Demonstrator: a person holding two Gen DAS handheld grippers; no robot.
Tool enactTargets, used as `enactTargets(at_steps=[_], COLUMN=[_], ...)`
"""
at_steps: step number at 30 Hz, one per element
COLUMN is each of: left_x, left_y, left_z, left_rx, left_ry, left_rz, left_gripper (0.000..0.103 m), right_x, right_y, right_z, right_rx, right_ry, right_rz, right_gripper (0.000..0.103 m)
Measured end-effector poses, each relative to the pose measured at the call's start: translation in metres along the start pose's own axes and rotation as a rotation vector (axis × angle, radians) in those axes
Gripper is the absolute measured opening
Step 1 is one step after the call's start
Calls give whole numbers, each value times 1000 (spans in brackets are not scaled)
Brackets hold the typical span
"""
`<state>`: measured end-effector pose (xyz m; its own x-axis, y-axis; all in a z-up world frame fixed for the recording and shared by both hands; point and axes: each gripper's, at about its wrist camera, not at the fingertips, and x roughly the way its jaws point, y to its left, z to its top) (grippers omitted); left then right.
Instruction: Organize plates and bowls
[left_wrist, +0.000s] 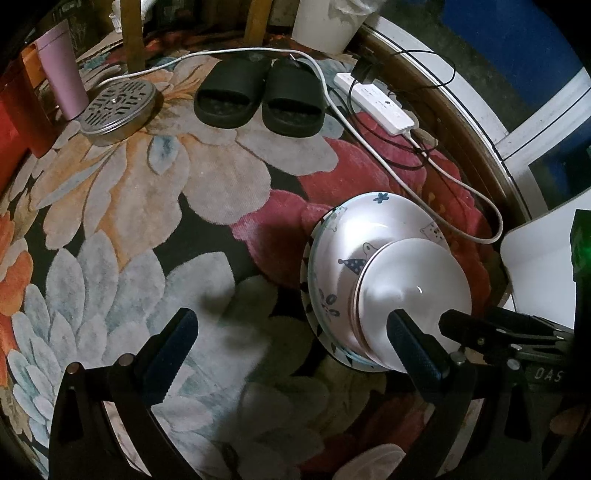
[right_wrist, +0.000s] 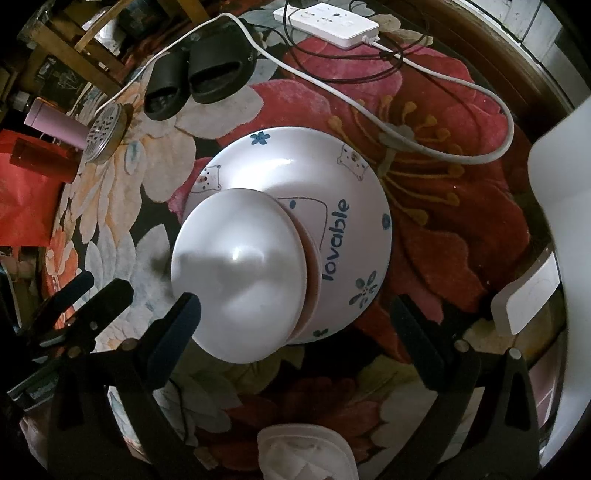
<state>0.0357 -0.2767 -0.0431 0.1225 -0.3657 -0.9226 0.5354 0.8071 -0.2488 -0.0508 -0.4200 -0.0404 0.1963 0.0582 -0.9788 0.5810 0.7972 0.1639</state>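
The plain white bowl (right_wrist: 240, 273) sits upside down, tilted on the inverted printed bowl (right_wrist: 332, 177), both on the floral rug (left_wrist: 147, 206) toward its right edge. Stacking seems under way; next calls for seating or gripping the white bowl squarely. Right tongs (right_wrist: 295, 314) gape around it; left tongs (left_wrist: 295, 332), also spread, lie just left.
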Motion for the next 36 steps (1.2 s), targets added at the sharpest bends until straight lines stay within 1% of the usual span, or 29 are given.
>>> enactTargets(at_steps=[9,20,22,27,31,32,34,35,36], left_x=[0,-10,-12,-16,-17,-16,-16,-17,-18], left_y=[1,3,4,6,13,16,19,19,20], left_z=[-1,-3,-3,-5,-7,-7,-8,-8,-8], left_rx=[-1,-14,-15,-18,-49,-65,-81,-79,-75], left_ry=[-8,-85,-97,-128,-124,-109,-93,-93,-98], left_rz=[6,13,26,89,98,113,178,185,174], left_gripper=[102,102,102,102,102,102,102,102,102], right_x=[0,-1,-2,-5,-8,-9,-9,-10,-10], right_y=[0,3,5,10,14,16,18,19,21], right_z=[1,1,-1,-5,-7,-7,-8,-8,-9], right_rx=[-1,-19,-25,-42,-56,-61,-68,-72,-75], right_ry=[-2,-17,-21,-43,-63,-68,-75,-78,-81], right_rz=[-5,-23,-21,-28,-28,-32,-33,-30,-27], right_gripper=[103,103,103,103,103,103,103,103,103])
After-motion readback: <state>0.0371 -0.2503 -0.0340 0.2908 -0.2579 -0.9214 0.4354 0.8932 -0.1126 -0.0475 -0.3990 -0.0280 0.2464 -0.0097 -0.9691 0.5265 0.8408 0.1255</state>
